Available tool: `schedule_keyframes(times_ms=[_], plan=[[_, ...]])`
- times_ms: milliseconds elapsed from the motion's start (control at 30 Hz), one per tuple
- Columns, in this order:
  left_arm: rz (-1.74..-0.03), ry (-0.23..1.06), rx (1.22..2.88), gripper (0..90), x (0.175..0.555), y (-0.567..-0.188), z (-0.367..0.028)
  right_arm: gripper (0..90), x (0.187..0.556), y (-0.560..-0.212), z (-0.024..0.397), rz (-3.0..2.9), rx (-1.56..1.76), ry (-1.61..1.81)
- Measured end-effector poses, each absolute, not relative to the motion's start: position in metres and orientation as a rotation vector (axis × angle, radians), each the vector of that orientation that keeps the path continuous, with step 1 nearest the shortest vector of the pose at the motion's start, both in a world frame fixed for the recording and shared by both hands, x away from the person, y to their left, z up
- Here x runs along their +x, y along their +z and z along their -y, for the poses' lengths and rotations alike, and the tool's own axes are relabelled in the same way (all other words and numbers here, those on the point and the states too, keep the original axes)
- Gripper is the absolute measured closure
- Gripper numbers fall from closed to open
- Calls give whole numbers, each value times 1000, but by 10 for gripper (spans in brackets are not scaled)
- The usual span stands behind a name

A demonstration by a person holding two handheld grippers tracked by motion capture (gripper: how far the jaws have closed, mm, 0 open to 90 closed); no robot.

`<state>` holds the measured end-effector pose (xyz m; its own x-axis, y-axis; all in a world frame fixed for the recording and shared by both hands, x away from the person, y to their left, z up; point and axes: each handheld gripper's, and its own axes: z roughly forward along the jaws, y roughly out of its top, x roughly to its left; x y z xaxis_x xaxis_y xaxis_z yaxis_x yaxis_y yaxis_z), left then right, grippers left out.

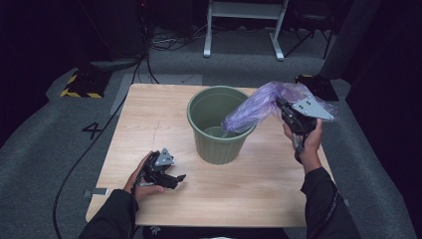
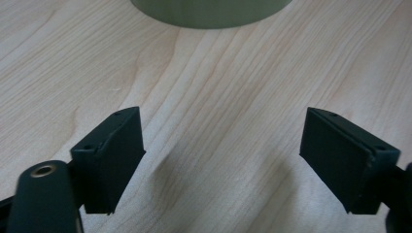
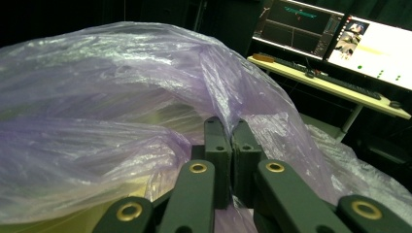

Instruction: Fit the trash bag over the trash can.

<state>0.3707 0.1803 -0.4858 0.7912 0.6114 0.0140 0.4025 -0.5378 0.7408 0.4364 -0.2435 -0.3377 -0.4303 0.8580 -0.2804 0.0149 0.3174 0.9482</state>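
Note:
A green plastic bin (image 1: 219, 124) stands upright near the middle of the wooden table (image 1: 149, 114). A thin purple plastic bag (image 1: 259, 107) (image 3: 97, 111) hangs over the bin's right rim, its lower end inside the bin. My right gripper (image 1: 283, 107) (image 3: 232, 131) is raised above the table's right side, shut on the bag's upper edge. My left gripper (image 1: 176, 178) (image 2: 221, 155) rests low on the table at the front left, open with nothing between its jaws, and the bin's base (image 2: 209, 12) lies ahead of it.
A black-and-yellow striped base (image 1: 82, 84) and cables lie on the grey floor at the back left. A white frame (image 1: 244, 25) stands behind the table. Monitors (image 3: 335, 36) on a desk show in the right gripper view.

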Motion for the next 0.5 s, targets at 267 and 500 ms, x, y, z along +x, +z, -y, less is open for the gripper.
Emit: schedule_keyframes(times_ms=[267, 500], plan=[[-737, 416, 2064, 168, 371, -455, -192, 878, 431, -342, 230, -1759, 734, 1215], [-758, 448, 2039, 174, 384, -447, -198, 868, 432, -342, 222, -1795, 697, 1182]])
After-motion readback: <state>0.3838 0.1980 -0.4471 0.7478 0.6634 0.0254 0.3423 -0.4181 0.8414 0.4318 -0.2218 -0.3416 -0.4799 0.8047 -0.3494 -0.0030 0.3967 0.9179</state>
